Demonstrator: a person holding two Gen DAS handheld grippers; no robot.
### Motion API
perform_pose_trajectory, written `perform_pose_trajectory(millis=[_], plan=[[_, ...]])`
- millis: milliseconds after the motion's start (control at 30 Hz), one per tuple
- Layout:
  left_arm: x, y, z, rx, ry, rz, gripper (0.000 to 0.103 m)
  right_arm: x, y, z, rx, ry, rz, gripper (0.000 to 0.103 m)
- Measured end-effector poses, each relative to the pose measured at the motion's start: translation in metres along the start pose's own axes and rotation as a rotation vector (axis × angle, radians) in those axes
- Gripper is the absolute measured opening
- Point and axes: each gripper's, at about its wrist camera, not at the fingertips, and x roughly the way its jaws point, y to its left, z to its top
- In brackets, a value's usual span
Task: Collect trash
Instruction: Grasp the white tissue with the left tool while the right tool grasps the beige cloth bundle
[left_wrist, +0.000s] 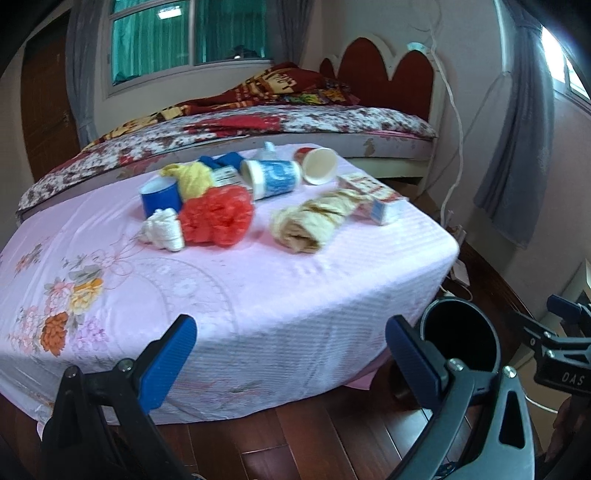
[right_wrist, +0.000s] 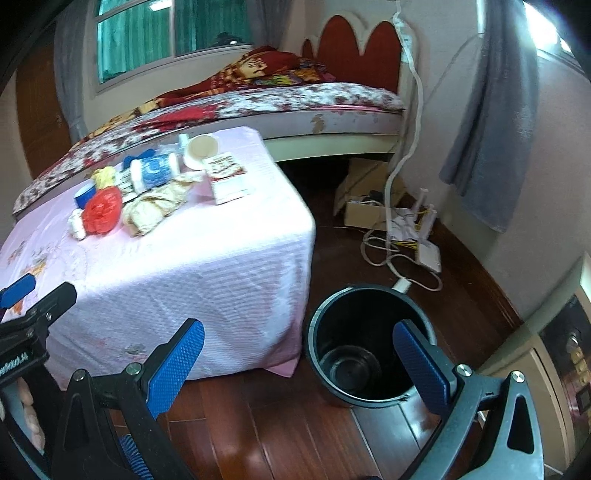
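On pink table (left_wrist: 258, 280): trash pile (left_wrist: 218, 216); L tongs (left_wrist: 291, 354) & R tongs (right_wrist: 299, 365) wide open, empty.

A pale pink tablecloth (left_wrist: 258, 280) with orange, yellow and lilac flower prints carries a red plastic bag (left_wrist: 218, 218), a yellow bag (left_wrist: 194, 179), a blue-and-white paper cup (left_wrist: 271, 179), a plain white cup (left_wrist: 319, 166) and a beige crumpled wrapper (left_wrist: 317, 221). The bin (right_wrist: 364, 343) is black on a dark reddish wooden floor (right_wrist: 280, 432). Both grippers' finger pads (right_wrist: 177, 365) are blue on black frames.

three cups (left_wrist: 272, 179), two plastic bags (left_wrist: 218, 216), two cartons (left_wrist: 373, 194), one paper wad (left_wrist: 317, 221), one bin (right_wrist: 364, 341).
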Motion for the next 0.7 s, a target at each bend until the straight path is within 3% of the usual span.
perform_pose_trajectory(millis=[300, 433, 700], plan=[[0.014, 0.067, 0.011, -0.091, -0.059, 0.054, 0.102, 0.029, 0.064, 0.035, -0.083, -0.026, 0.133, 0.101], [0.035, 0.098, 0.021, -0.138, -0.037, 0.083, 0.102, 0.057, 0.099, 0.055, -0.103, -0.017, 0.184, 0.085], [0.077, 0.141, 0.043, -0.168, 0.005, 0.093, 0.091, 0.120, 0.157, 0.079, -0.123, 0.029, 0.229, 0.076]])
